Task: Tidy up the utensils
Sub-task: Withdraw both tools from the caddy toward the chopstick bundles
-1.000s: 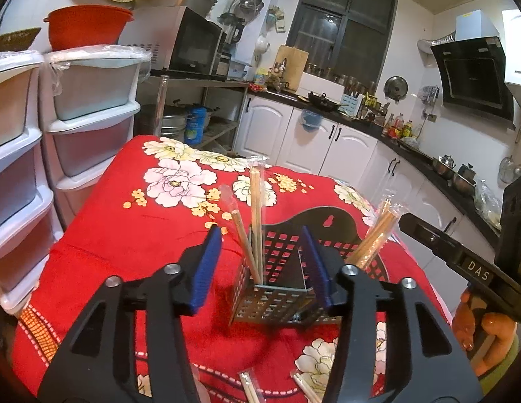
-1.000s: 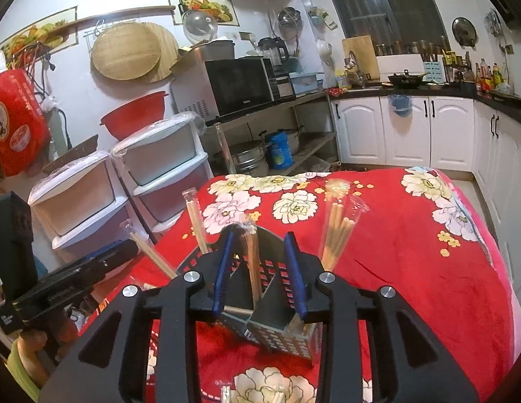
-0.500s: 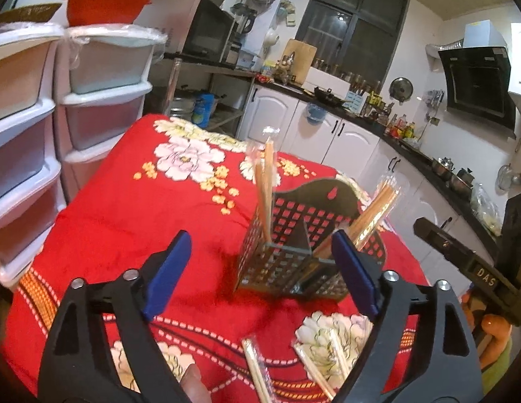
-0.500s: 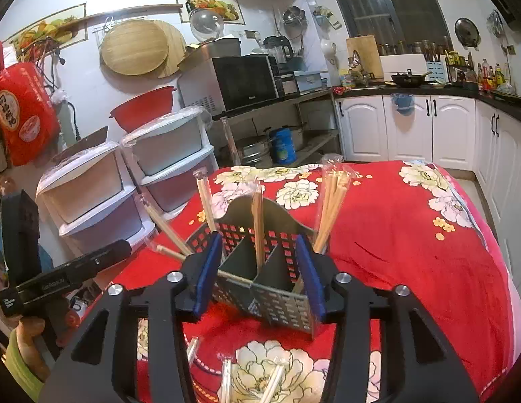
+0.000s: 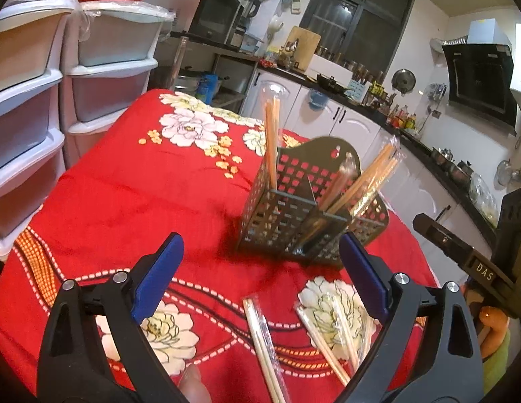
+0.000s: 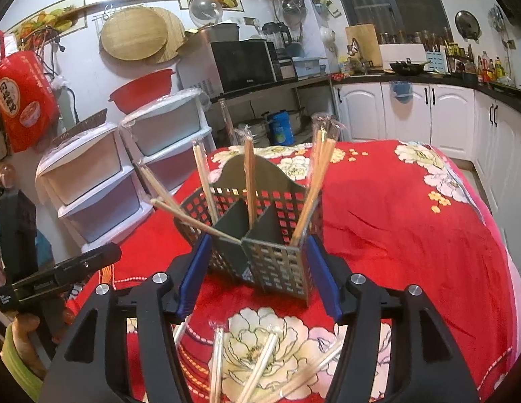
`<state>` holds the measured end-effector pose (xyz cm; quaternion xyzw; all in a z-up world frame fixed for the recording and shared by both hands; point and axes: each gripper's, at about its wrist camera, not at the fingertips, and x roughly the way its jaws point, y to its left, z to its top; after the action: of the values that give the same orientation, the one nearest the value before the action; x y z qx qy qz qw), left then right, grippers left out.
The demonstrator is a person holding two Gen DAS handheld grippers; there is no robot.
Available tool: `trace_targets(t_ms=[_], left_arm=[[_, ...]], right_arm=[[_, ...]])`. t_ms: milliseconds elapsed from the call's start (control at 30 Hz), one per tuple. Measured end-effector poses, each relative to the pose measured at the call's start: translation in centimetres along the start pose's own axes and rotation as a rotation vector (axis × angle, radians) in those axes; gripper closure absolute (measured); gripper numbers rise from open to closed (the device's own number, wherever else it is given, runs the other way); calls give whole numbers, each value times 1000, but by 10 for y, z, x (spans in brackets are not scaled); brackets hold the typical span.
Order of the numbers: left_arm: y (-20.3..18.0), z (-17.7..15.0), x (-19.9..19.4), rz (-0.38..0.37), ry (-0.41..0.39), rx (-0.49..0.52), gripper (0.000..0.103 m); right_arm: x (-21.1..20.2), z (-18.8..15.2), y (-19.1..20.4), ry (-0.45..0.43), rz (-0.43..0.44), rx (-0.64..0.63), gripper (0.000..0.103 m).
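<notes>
A dark perforated utensil holder [image 5: 307, 215] stands on the red floral tablecloth [image 5: 132, 188], with several wrapped chopstick pairs [image 5: 270, 141] upright in its compartments. It also shows in the right wrist view [image 6: 260, 235]. Loose wrapped chopsticks [image 5: 264, 342] lie on the cloth in front of it, seen too in the right wrist view [image 6: 257, 366]. My left gripper [image 5: 260, 278] is wide open and empty, above the loose chopsticks. My right gripper [image 6: 257, 272] is open and empty, its jaws flanking the holder's near side.
White plastic drawer units [image 5: 52, 94] stand at the table's left. Kitchen cabinets and a counter [image 5: 361, 124] run behind. The other handheld gripper's body [image 5: 469, 262] shows at right, and in the right wrist view [image 6: 55, 275] at left.
Both grippers have opened wider and pulled back from the holder. The right gripper let go of a chopstick pair, which now stands in the holder. More loose chopsticks have come into view.
</notes>
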<state>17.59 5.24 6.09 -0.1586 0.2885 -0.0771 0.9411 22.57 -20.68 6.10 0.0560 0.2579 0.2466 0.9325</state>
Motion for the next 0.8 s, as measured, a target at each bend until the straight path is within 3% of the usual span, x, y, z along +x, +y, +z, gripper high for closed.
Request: trace_targets(t_ms=[800], left_arm=[[-24,-45,19,-75,168,30,18]], right_arm=[[-10,-48,-23,126,-47,-5,46]])
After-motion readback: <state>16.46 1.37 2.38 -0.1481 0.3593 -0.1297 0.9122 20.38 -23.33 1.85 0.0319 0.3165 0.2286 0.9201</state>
